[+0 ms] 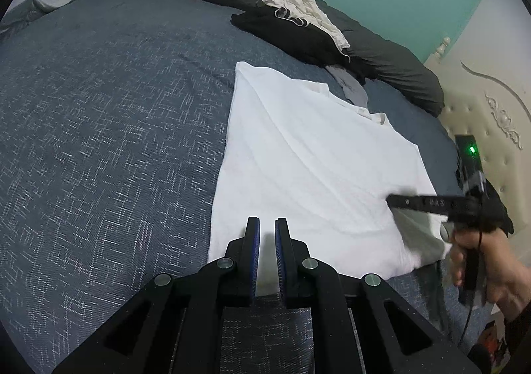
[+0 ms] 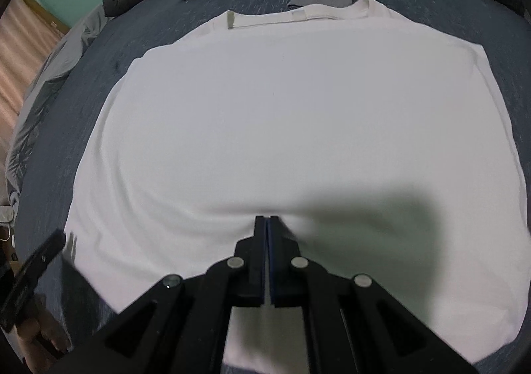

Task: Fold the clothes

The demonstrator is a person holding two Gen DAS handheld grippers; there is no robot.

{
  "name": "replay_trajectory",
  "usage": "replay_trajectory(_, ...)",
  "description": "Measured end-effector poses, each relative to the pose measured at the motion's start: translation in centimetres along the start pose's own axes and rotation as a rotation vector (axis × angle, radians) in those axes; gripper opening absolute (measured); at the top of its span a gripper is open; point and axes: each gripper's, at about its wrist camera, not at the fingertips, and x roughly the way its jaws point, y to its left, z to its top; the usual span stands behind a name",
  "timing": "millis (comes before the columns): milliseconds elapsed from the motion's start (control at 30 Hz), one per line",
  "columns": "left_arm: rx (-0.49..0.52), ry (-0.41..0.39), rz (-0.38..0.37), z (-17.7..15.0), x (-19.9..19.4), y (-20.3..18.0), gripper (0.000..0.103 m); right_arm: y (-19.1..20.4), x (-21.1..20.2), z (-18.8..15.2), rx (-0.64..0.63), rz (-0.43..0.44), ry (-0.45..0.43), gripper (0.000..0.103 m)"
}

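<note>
The left hand-held gripper [image 1: 266, 224] hovers narrowly parted at the near hem of the white T-shirt [image 1: 308, 155], gripping nothing. The right hand-held gripper [image 2: 266, 221] is pressed closed over the shirt, spread flat on the blue bed [image 1: 99, 128]; whether cloth is pinched is unclear. Only the left view shows the cream headboard [image 1: 491, 102].

Dim, even indoor light, with heavy fisheye bending in both views.

The white cotton T-shirt [image 1: 308, 175] is the brightest surface and nearly washes out in the right wrist view, where a soft grey shadow [image 2: 375, 218] falls beside the black right gripper [image 2: 267, 221]. Corners go black. Straight lines bow. The right gripper [image 1: 395, 199] smears with motion blur; a small green indicator light [image 1: 472, 150] glows.
</note>
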Motion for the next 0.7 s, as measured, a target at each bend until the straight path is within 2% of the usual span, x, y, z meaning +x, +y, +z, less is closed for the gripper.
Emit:
replay_trajectory(333,-0.001,0.018,-0.003,-0.1,0.7,0.2,0.01,-0.5,1.1,5.8,0.01,-0.041,-0.021,0.002)
replay_trajectory(700,-0.014,0.037,0.002,0.2,1.5,1.2,0.01,-2.2,3.1,12.8,0.075,-0.068,-0.042,0.001)
